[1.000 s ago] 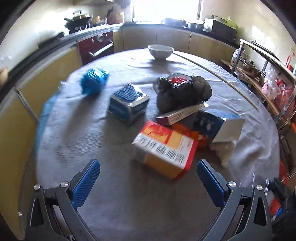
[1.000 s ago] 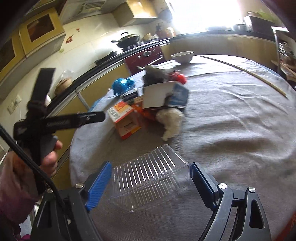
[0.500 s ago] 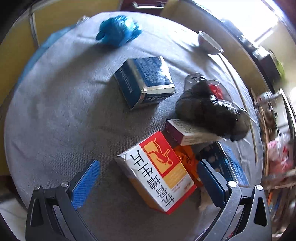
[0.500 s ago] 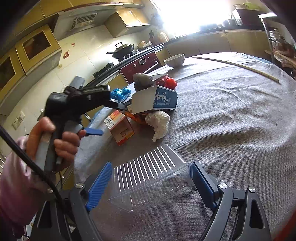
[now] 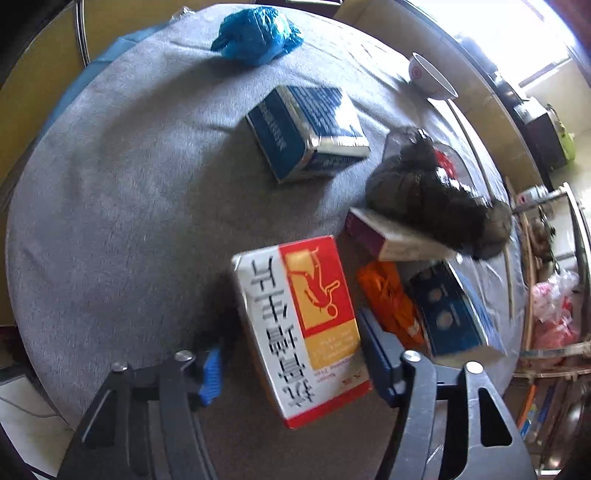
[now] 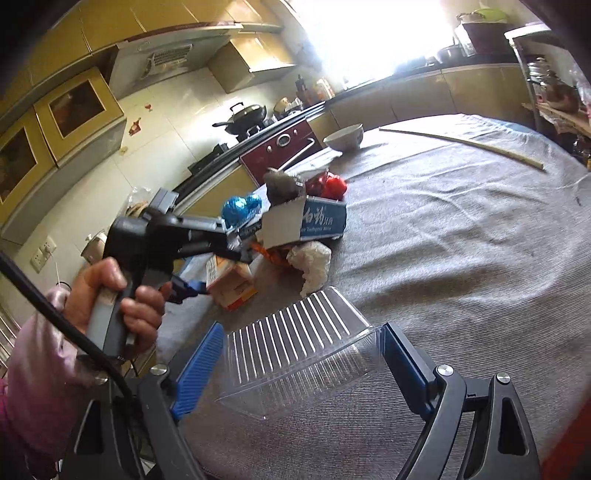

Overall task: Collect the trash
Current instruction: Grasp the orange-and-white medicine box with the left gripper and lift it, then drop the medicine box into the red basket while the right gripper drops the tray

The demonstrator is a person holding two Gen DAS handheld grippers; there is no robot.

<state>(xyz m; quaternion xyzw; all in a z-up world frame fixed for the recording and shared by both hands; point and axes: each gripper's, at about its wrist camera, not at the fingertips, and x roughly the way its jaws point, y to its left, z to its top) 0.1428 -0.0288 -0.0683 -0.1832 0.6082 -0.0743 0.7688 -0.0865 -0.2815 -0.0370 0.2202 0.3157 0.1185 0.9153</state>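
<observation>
A red, yellow and white carton (image 5: 299,321) lies on the grey table (image 5: 110,192). My left gripper (image 5: 293,363) points down over it with the carton between its closing jaws. The right pad (image 5: 373,347) is at the carton's edge, while the left pad (image 5: 210,373) still stands a little off it. The right wrist view shows a hand holding that left gripper (image 6: 218,271) over the carton (image 6: 231,284). My right gripper (image 6: 301,365) is shut on a clear ribbed plastic tray (image 6: 295,350).
Beyond the carton lie a blue box (image 5: 306,129), a blue bag (image 5: 255,33), a black bag (image 5: 432,195), a maroon box (image 5: 391,236), an orange wrapper (image 5: 388,295) and a blue toothpaste box (image 5: 450,310). A crumpled white wad (image 6: 312,266), a bowl (image 6: 343,136) and a long stick (image 6: 461,146) are also there.
My left gripper has tilted down, rolled and sunk over the carton, and its jaws have narrowed around it. The right gripper has shifted slightly with the tray still in it.
</observation>
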